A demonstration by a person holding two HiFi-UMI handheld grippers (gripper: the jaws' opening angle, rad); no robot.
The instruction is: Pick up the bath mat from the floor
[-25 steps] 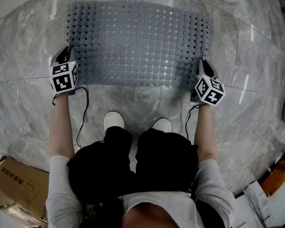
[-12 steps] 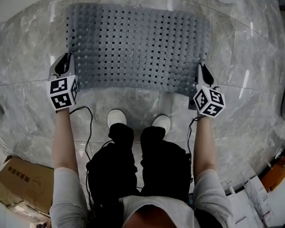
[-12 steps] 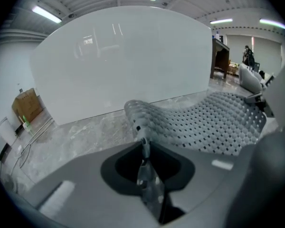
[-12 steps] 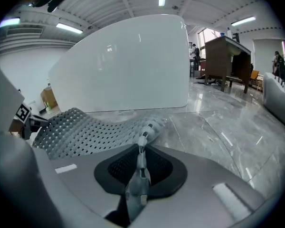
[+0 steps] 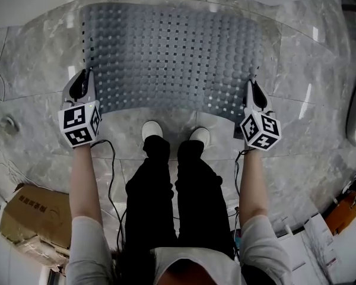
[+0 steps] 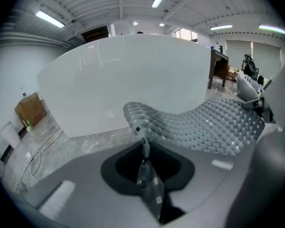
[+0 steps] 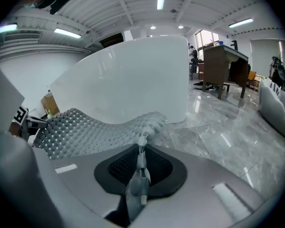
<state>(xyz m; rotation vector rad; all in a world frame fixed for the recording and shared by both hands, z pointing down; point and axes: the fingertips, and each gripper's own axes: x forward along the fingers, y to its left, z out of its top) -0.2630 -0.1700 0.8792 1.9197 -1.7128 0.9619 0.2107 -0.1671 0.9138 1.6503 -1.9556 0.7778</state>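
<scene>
Head view: the person's 2 white shoes [image 5: 152, 129] stand on the grey marble floor [image 5: 35, 58], a cardboard box [image 5: 38, 215] at lower left. Ahead of the shoes, the left gripper [image 5: 83, 79] and right gripper [image 5: 253, 91] each pinch 1 near corner of the grey perforated bath mat [image 5: 172, 52]. Both pairs of jaws are clamped on the mat's edge, as each gripper view shows. The near edge hangs raised and sags between them. Beyond the mat stands a white tub [image 6: 128, 80].
</scene>
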